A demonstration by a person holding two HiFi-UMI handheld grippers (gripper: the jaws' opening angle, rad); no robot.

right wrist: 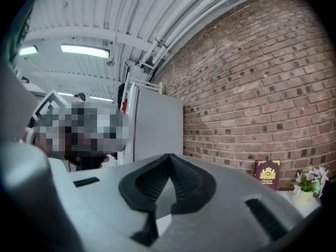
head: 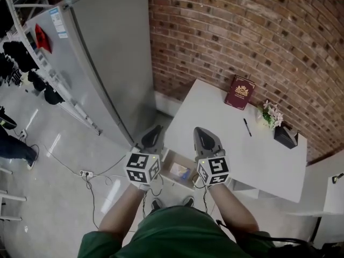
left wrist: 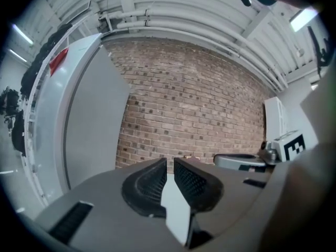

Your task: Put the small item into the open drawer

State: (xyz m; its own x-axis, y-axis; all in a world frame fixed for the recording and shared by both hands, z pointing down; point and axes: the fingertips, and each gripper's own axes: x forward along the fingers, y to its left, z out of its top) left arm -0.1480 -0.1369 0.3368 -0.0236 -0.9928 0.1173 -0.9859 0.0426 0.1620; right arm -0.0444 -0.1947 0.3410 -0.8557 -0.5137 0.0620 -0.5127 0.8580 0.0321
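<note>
The drawer (head: 167, 158) stands open under the near left edge of the white table (head: 231, 149). Inside it lies a small light-blue item (head: 179, 171). My left gripper (head: 155, 129) is held up just left of the drawer, and the right gripper (head: 202, 131) is over the table edge just right of it. Both point away from me and neither touches the drawer. In the left gripper view my left gripper (left wrist: 169, 164) has its pads almost together and nothing between them. In the right gripper view my right gripper (right wrist: 169, 159) is shut and empty.
A tall grey fridge (head: 102, 63) stands left of the table, a brick wall (head: 242, 31) behind it. A dark red book (head: 239, 92), a pen (head: 246, 127), a small flower pot (head: 272, 114) and a black box (head: 285, 136) are on the table. Cables (head: 86, 173) lie on the floor.
</note>
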